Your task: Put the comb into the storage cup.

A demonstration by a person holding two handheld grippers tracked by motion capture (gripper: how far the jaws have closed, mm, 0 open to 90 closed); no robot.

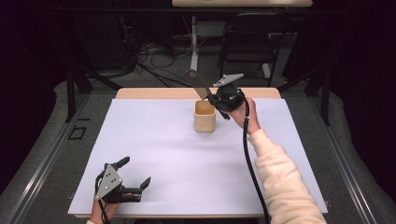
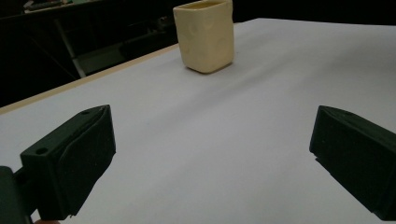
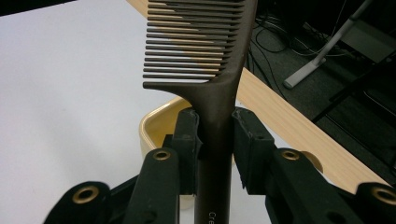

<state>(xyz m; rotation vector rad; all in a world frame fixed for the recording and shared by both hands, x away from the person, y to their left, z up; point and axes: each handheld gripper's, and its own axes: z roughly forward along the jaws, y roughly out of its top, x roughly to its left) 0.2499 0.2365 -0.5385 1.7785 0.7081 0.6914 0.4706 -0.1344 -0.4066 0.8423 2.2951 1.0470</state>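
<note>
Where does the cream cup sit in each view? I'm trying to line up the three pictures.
High view: the cream cup stands at the table's far middle, just below the right gripper, which grips a comb.
Left gripper view: top centre, upright on the white sheet.
Right gripper view: its rim peeks out behind the jaws and comb handle.
Shared landmark: the table's wooden far edge.

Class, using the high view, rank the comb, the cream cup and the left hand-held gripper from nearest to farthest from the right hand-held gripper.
1. Comb: clamped in the right hand-held gripper, slanting up and left.
2. Cream cup: on the table just below and left.
3. Left hand-held gripper: near the table's front left edge, jaws open.
</note>
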